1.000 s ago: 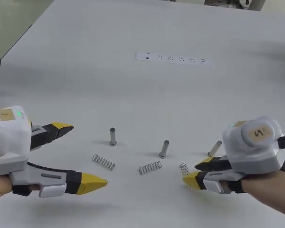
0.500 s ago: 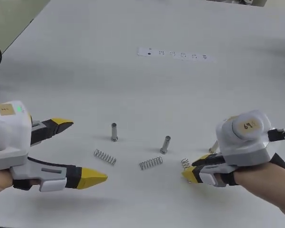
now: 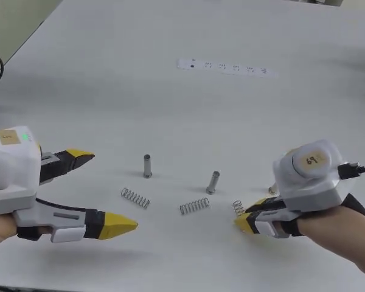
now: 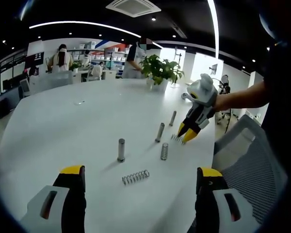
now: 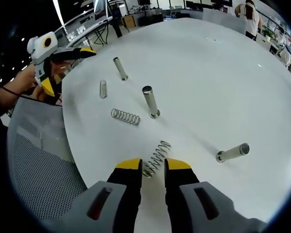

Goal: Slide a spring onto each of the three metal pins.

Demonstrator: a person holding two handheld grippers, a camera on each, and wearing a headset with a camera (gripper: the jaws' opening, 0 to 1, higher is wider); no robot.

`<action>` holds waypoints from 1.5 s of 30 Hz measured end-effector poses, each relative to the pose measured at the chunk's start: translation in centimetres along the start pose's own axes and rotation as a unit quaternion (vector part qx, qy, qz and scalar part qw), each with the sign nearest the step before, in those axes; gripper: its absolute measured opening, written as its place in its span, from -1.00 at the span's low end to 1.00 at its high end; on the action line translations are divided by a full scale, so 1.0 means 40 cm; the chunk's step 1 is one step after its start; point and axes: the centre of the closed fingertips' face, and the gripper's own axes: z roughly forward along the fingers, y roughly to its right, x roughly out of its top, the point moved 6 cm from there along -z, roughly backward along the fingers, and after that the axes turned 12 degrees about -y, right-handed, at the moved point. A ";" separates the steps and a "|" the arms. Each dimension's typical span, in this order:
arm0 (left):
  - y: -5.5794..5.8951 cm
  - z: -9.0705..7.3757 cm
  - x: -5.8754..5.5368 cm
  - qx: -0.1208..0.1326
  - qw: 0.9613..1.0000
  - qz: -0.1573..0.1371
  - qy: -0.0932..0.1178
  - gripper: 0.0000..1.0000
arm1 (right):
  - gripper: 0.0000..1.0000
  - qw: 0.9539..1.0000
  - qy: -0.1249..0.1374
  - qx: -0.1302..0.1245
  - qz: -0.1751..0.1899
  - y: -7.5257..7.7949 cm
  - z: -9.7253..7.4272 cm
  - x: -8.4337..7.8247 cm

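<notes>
The right tool (image 5: pixel 153 165) is down at the white counter (image 3: pixel 170 109), its yellow-tipped jaws drawn close on either side of the near end of a short coiled steel-wire spring (image 5: pixel 156 154). Whether they already pinch it I cannot tell. That low, level pose seems meant to take the spring by one end, leaving its bore free to go over a pin.

The left tool (image 3: pixel 106 191) hovers released, jaws wide and empty, apart from the parts. It is probably waiting to steady a pin or lift another spring.

Three small grey metal cylinders stand in a loose row: the left pin (image 3: pixel 147 165), the middle pin (image 3: pixel 213 182) and the right pin (image 5: pixel 233 152). All three are bare. A second spring (image 3: pixel 193 206) and a third spring (image 3: pixel 134 198) lie on their sides just in front of the pins. The springs are thin, open-coiled and shiny, and would likely roll or buckle under a hard squeeze.
</notes>
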 end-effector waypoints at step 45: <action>0.036 0.002 -0.001 -0.032 0.999 0.003 -0.006 0.69 | -0.85 0.999 0.007 -0.008 -0.047 0.020 -0.054 -0.022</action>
